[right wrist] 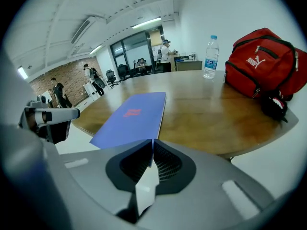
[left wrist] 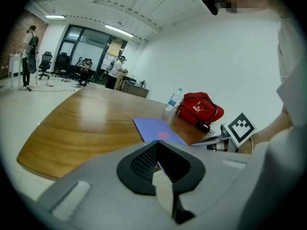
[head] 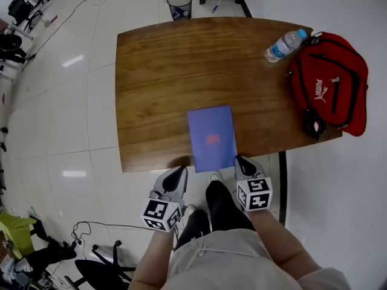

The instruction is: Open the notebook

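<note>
A closed blue notebook [head: 211, 136] with a red mark on its cover lies flat at the front of the wooden table [head: 163, 71], its near end just over the edge. It also shows in the left gripper view [left wrist: 156, 128] and the right gripper view [right wrist: 134, 114]. My left gripper [head: 181, 170] is shut and empty, just off the table's front edge, left of the notebook's near left corner. My right gripper [head: 239, 158] is shut too, its tips right at the notebook's near right corner, holding nothing. In their own views both pairs of jaws meet, the left gripper [left wrist: 156, 143] and the right gripper [right wrist: 152, 141].
A red sports bag [head: 329, 80] sits at the table's right end, with a plastic water bottle [head: 285, 45] behind it. A waste bin [head: 179, 6] stands on the floor beyond the table. The person's legs are between the grippers. People stand far off in the room.
</note>
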The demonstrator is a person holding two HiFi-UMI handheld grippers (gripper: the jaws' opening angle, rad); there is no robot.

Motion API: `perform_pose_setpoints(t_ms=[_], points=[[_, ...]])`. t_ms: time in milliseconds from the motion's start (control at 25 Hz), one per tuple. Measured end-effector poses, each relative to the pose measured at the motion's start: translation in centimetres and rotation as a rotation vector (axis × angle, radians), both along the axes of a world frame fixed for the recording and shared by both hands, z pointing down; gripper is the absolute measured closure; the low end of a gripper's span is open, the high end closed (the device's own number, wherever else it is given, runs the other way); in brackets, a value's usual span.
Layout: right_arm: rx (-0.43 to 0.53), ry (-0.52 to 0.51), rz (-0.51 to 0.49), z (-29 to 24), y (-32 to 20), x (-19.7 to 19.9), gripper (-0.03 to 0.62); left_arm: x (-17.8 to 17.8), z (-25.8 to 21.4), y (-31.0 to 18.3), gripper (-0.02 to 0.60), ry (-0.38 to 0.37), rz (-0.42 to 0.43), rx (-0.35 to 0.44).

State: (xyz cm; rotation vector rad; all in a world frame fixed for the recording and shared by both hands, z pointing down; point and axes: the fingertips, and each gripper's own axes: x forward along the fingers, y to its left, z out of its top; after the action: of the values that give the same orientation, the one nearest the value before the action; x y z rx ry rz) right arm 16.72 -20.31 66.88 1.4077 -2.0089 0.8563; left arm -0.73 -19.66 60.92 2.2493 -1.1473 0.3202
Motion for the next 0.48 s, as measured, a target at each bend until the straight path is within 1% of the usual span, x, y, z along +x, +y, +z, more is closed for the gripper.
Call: perform_pose_setpoints(t_ms=[120,240,480], points=[[0.013,-0.017,0.035,-0.7,0.0,0.2,0.582,0.0,-0.6,0.0,0.575,0.004,0.008,0.016],[0.046,-0.041,0.067,-2.4,-0.1,0.0,0.585,-0.1,-1.4,0.2,0.575,0.006,0.015,0.035],[0.131,-0.084,0.063,-7.2,-0.1,-1.5,0.585,-1.4,-4.0,1.2,0.575,0.006,0.003,0.100]])
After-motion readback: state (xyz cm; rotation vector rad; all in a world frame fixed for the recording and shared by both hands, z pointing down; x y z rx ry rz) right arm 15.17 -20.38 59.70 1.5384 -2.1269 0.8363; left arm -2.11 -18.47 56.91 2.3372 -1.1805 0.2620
